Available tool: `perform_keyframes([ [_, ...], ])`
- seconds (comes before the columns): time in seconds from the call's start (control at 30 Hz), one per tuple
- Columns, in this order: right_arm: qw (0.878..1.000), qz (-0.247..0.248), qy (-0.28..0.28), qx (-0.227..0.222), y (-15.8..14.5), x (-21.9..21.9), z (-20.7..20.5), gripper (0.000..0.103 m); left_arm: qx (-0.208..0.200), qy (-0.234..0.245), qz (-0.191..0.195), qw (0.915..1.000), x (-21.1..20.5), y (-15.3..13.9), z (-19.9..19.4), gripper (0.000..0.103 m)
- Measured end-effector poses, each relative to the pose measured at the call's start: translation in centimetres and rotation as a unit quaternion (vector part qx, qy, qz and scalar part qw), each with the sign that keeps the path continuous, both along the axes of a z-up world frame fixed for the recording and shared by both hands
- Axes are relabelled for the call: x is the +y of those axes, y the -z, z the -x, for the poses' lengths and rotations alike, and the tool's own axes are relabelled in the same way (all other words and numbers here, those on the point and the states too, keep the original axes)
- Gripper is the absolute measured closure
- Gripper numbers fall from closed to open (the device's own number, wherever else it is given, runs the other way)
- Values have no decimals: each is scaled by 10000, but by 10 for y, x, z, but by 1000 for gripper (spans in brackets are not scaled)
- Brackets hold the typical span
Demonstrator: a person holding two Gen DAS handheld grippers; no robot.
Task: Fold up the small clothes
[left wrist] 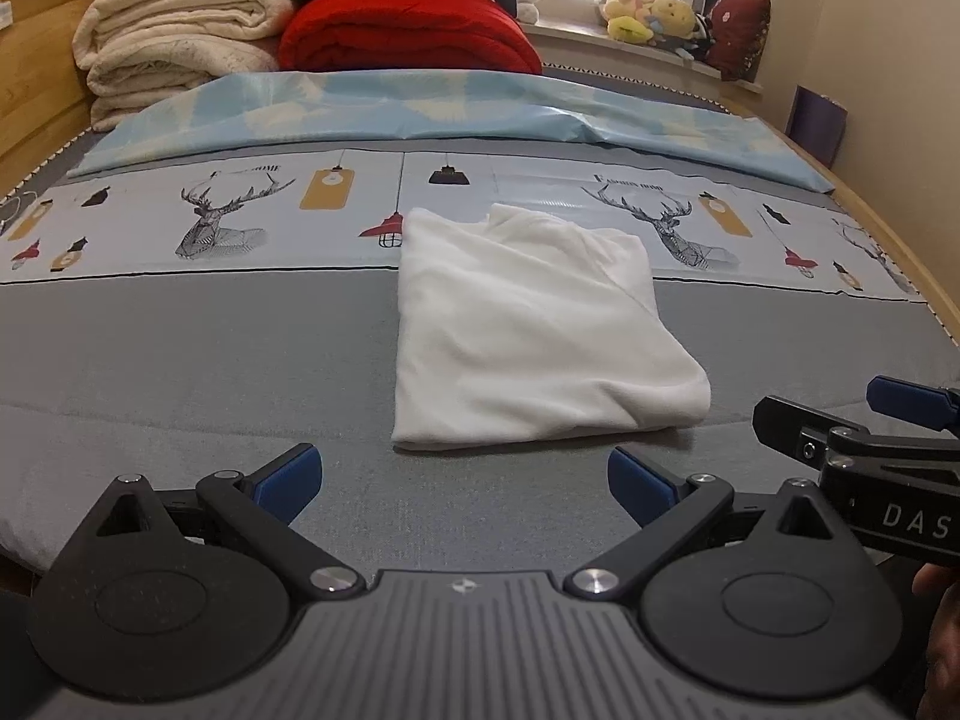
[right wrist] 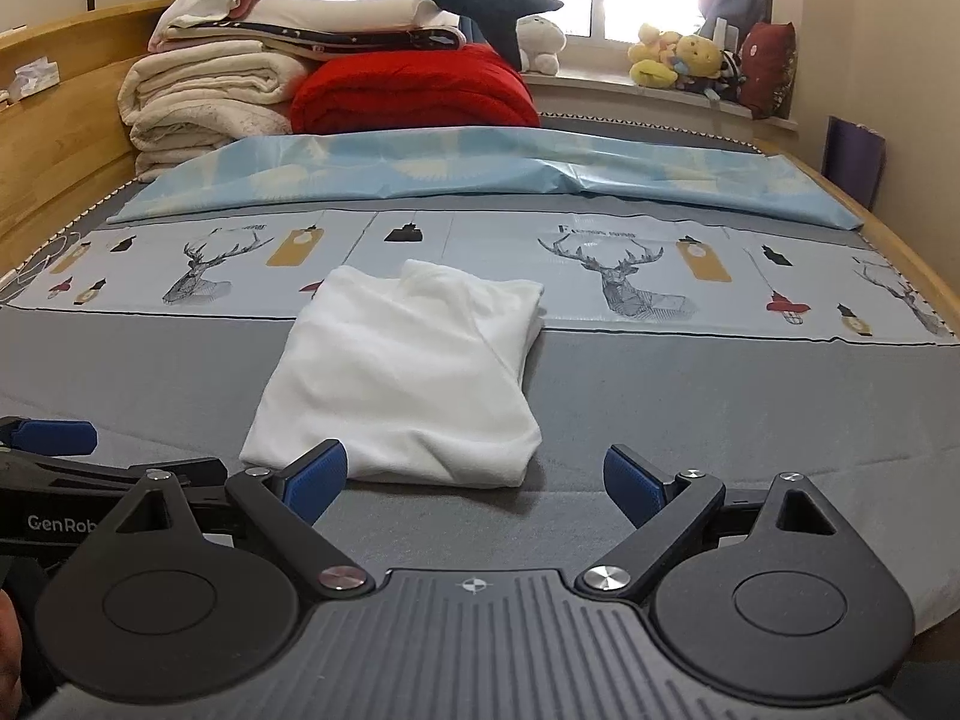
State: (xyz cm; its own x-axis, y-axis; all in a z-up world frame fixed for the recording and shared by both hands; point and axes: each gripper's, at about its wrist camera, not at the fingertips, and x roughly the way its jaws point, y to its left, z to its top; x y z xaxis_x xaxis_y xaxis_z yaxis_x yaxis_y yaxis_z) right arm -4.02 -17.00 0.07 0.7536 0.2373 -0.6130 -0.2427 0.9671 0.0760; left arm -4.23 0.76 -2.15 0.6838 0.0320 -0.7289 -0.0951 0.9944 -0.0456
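Note:
A white folded garment [left wrist: 528, 336] lies flat on the grey bed cover [left wrist: 180, 372], its far edge over the deer-print strip. My left gripper [left wrist: 465, 474] hovers just short of its near edge, open, with nothing between the blue pads. In the right wrist view the same garment [right wrist: 402, 372] sits slightly left of centre. My right gripper [right wrist: 477, 474] stands wide open at its near edge, its left pad [right wrist: 318, 474] in front of the cloth's corner and not pressing it. Each gripper shows at the edge of the other's view: right gripper [left wrist: 870, 420], left gripper [right wrist: 48, 438].
At the head of the bed are folded cream blankets [right wrist: 198, 96], a red quilt [right wrist: 414, 90] and a light blue sheet [right wrist: 480, 174]. Plush toys [right wrist: 678, 60] line the windowsill. Wooden bed rails run along both sides [right wrist: 54, 138].

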Motion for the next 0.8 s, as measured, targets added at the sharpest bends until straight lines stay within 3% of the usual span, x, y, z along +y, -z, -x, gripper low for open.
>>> perform_keyframes([
  [0.8, 10000, 7, 18, 81, 2, -1, -1, 10, 39, 39, -27, 10000, 0, 2, -1, 1],
])
